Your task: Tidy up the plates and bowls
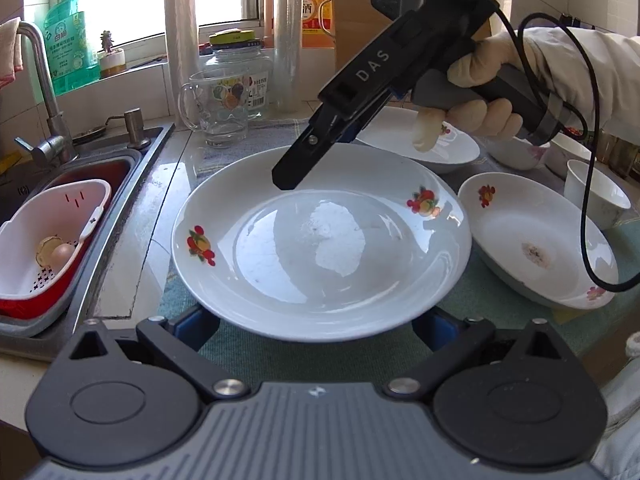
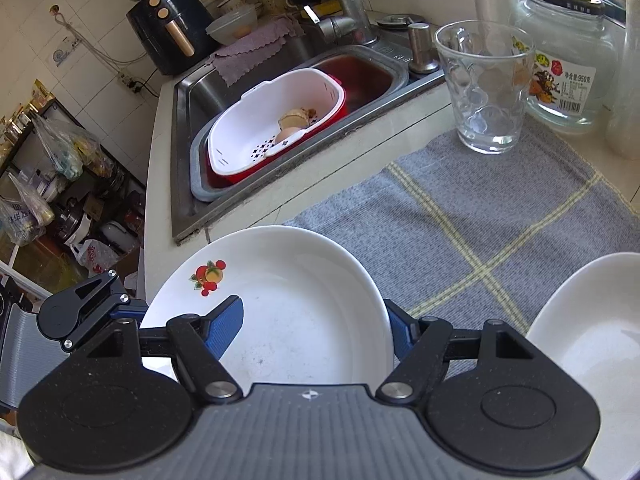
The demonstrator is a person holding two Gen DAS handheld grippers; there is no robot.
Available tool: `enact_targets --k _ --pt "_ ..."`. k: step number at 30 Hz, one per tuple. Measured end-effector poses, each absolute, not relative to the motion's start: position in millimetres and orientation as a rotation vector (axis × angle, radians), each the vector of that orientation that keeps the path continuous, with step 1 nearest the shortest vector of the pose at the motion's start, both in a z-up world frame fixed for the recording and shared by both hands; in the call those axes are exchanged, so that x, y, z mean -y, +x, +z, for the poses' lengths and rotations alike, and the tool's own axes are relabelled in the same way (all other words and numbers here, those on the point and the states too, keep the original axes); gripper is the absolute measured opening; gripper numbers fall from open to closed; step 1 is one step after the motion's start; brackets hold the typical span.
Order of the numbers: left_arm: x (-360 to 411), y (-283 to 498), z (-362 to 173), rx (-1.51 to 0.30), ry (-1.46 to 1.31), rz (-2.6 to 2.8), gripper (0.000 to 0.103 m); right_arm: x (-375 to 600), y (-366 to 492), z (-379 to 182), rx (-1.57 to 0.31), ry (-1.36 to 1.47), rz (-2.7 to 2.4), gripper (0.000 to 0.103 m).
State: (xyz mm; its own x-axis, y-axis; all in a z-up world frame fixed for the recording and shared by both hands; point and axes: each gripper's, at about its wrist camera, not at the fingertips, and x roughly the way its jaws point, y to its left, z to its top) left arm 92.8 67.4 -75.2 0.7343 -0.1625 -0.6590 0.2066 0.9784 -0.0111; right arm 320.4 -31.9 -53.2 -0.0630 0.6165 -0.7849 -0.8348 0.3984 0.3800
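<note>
Kitchen worktop (image 1: 160,208) under a bright window, read left to right.

Far left, right wrist view: an open shelf (image 2: 36,168) crowded with plastic bags, then a dark air fryer (image 2: 172,28) against the white tiled wall.

Next, the steel sink (image 2: 192,92) is sunk into the worktop. It holds a red basin with a white colander (image 2: 276,120) containing eggshells. A tap (image 1: 44,92) stands behind it, and a green soap bottle (image 1: 66,40) is on the sill.

Beside the sink a grey checked cloth (image 2: 500,216) covers the stone. A glass mug (image 2: 484,88) and a lidded jar (image 2: 568,64) stand at its far edge.

Centre: the large plate (image 1: 320,248), white with fruit motifs, lies over the cloth near the sink.
- My left gripper (image 1: 314,322) has its fingers wide apart, with the plate's near rim between them and over the pads. Whether they press I cannot tell.
- My right gripper (image 2: 314,330), held in a gloved hand (image 1: 480,92), meets the far rim. One finger is inside the plate and the other outside, clamped on it.

Right: a second plate (image 1: 536,240) rests on the cloth just beside the large one, a third plate (image 1: 452,148) lies behind, and a small white bowl (image 1: 596,196) is at the edge.
</note>
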Motion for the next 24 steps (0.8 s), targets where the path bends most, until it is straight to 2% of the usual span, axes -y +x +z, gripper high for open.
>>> enact_targets --k 13,24 --pt "-81.6 155.5 -81.3 -0.715 0.113 -0.224 0.101 24.2 378.4 -61.4 -1.086 -0.213 1.150 0.079" --pt "-85.3 172.4 -89.5 -0.730 0.132 -0.230 0.101 24.7 392.6 -76.5 -1.102 -0.193 1.102 0.079"
